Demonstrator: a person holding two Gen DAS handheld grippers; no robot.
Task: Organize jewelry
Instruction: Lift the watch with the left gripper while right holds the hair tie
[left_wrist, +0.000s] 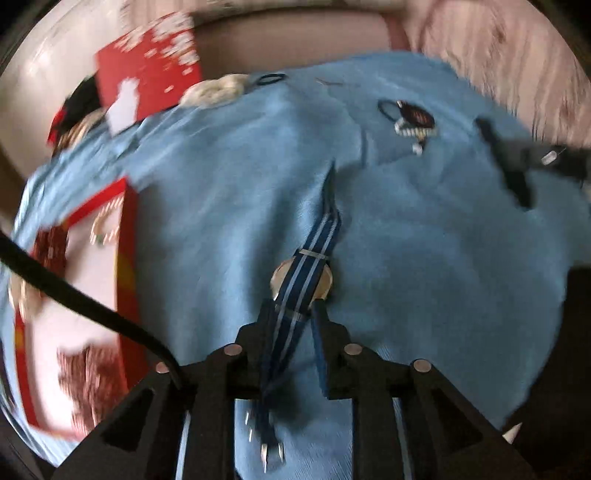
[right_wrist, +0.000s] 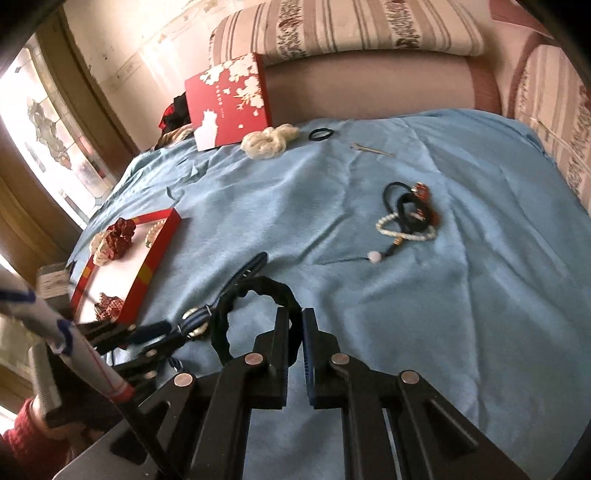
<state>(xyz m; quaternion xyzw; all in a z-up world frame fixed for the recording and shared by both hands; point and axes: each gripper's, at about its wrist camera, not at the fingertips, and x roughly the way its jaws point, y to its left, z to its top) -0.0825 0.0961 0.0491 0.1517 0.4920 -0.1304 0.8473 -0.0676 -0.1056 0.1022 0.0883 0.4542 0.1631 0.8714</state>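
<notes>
Left tongs (left_wrist: 294, 314) clamped on blue-striped fabric-strap watch (left_wrist: 301, 282) above blue cloth; strap limp, case heavy: grip beside case. Right tongs (right_wrist: 294, 322) clamped on soft black scrunchie (right_wrist: 255, 317)

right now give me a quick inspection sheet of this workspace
surface: rumpled blue cloth spread over a sofa seat
job's things: striped-strap watch in the left tool; black scrunchie in the right tool; open red tray at left holding red scrunchies and a bead bracelet; tangle of white beads and black hair ties
clutter: red box lid leaning upright at the back; cream scrunchie; black hair tie; thin hair clip
grippers: left tool shut on the watch strap; right tool shut on the black scrunchie
cables: black cable crossing over the tray
surroundings: striped sofa cushions, patterned glass window at left
</notes>
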